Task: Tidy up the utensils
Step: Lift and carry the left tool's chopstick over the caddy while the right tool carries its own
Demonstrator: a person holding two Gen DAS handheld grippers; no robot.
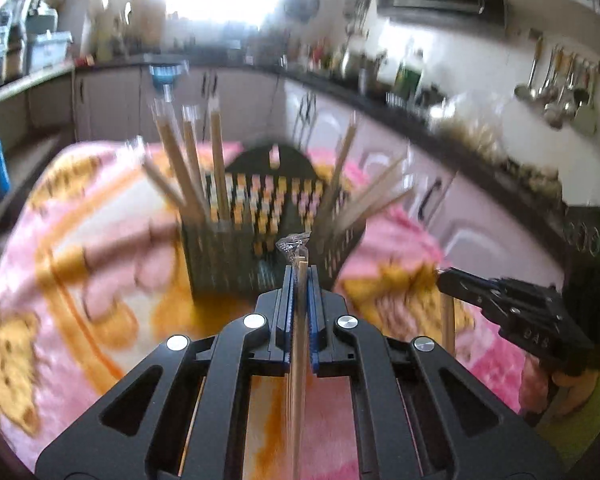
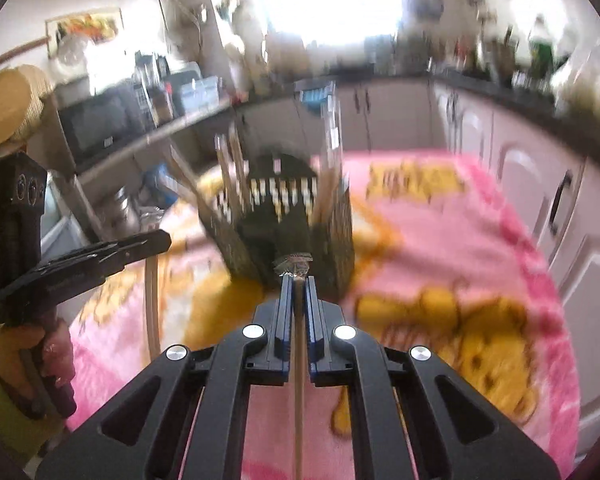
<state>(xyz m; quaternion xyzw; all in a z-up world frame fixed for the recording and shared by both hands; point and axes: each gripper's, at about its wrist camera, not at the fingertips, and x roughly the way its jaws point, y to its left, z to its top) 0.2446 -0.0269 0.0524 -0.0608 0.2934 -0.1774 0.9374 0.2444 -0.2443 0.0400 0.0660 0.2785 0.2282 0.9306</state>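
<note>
Left wrist view first: nearest the lens, my left gripper (image 1: pixel 299 270) is pinching a thin wooden stick (image 1: pixel 298 360) between its blue pads (image 1: pixel 287 312), jaws pressed almost together, with a crinkled bit of clear wrap at the stick's tip. My right gripper (image 2: pixel 296 280) is in the same state, clamped on a second stick (image 2: pixel 298 392) of the same pale wood. They look like chopsticks or skewers, though blur keeps me from saying which. I judge them light and stiff but easy to snap or let swivel, and smooth enough to slide, so I'd hold them near the upper end, as now, and keep each one running straight down the line of the fingers. Just beyond both grippers stands the black slotted holder (image 1: pixel 268 232), set on the pink and orange blanket (image 1: pixel 100 240) toward its far edge. More sticks (image 1: pixel 196 160) already lean out of its left and right compartments; the middle one looks free from here. Farther back, white cabinets (image 2: pixel 520 184) and a dark counter run round the room, with ladles (image 1: pixel 556 92) hanging on the wall.
</note>
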